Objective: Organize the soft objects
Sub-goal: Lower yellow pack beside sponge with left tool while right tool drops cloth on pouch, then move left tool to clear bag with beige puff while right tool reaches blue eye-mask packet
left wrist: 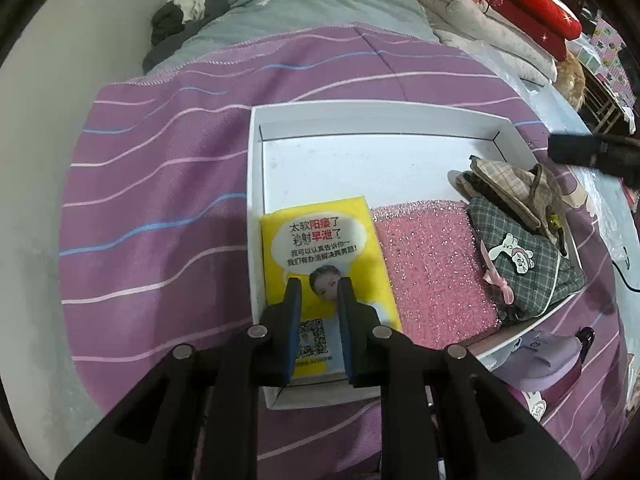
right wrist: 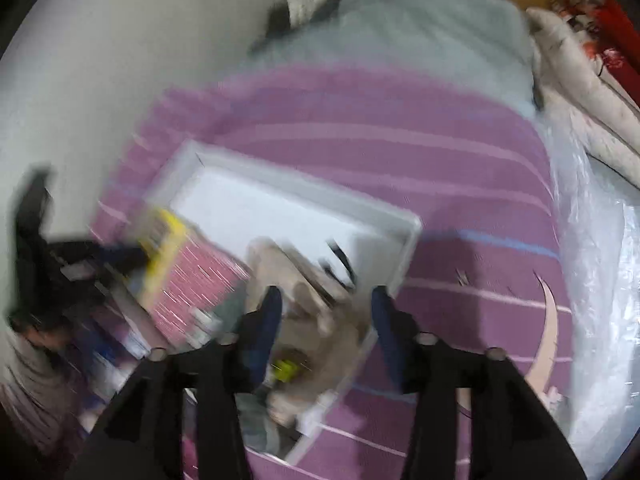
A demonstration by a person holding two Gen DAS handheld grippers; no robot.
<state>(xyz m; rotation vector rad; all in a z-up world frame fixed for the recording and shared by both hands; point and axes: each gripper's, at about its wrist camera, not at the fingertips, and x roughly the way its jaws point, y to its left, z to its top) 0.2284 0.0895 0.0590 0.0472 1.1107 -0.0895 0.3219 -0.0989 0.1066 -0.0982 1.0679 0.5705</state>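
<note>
Left wrist view: white box (left wrist: 256, 208) on a purple striped blanket (left wrist: 160, 184) holds a yellow packet (left wrist: 320, 240), long axis near-to-far, beside a pink sponge (left wrist: 428, 268) and plaid pouches (left wrist: 528, 256) rightward. Left gripper (left wrist: 318, 292) is narrow, over the packet, pinching nothing. Only the blurred right wrist view shows the right gripper (right wrist: 326, 304), wide, empty above a beige pouch (right wrist: 320, 320).

surface: bed (left wrist: 280, 12) | cover: purple striped blanket (left wrist: 160, 200) | on it: white tray (left wrist: 256, 184); beyond: grey-green quilt (left wrist: 320, 4); dark clothes (left wrist: 184, 16)
</note>
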